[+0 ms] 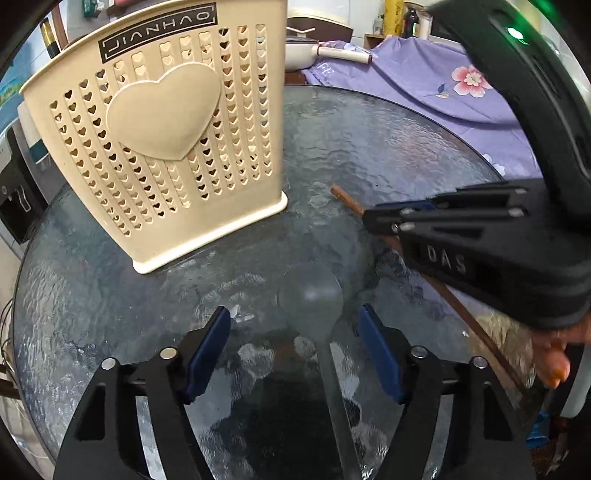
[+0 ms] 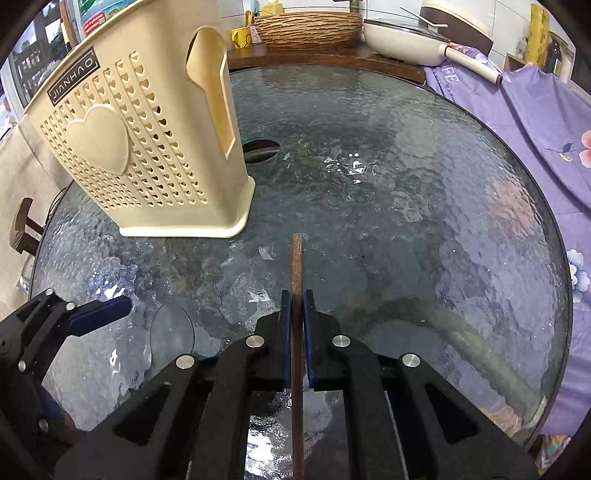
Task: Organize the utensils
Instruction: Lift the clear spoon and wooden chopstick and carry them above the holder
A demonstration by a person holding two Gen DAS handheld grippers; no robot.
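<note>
A cream perforated utensil holder (image 1: 166, 147) with a heart on its side stands on the round glass table (image 1: 369, 147); it also shows in the right wrist view (image 2: 147, 147). A translucent spoon (image 1: 312, 291) lies on the glass between the open fingers of my left gripper (image 1: 295, 325); its bowl shows faintly in the right wrist view (image 2: 171, 332). My right gripper (image 2: 297, 306) is shut on a brown wooden chopstick (image 2: 296, 266), whose tip points toward the holder. In the left wrist view the right gripper (image 1: 373, 218) holds the chopstick (image 1: 345, 199) to the right of the holder.
A purple floral cloth (image 2: 535, 122) lies along the table's right side. A white pan (image 2: 402, 40) and a woven basket (image 2: 308, 24) stand on a counter behind the table. The table has a centre hole (image 2: 260, 149) beside the holder.
</note>
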